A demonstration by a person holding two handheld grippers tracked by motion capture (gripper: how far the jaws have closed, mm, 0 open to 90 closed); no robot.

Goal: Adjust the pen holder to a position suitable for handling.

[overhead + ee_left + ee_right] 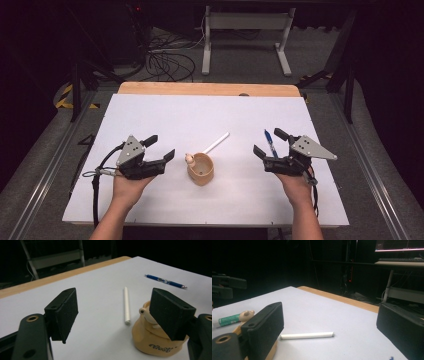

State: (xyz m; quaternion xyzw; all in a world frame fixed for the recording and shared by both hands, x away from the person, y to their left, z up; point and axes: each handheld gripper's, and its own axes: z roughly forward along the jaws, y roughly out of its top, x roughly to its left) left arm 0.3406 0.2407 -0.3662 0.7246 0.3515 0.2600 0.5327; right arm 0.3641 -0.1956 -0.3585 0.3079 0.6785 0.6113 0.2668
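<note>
On the table, the cup (201,169) sits between both grippers. Left fingers (62,312) and right fingers (265,327) are spread, holding nothing. I think a pen (270,143) goes in next.

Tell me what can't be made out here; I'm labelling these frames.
- Cup contents: too small in the high view.
- Cup lettering: cut off by the bottom edge in the left gripper view.
- Blue pen: cut off by the bottom edge, right gripper view.
</note>
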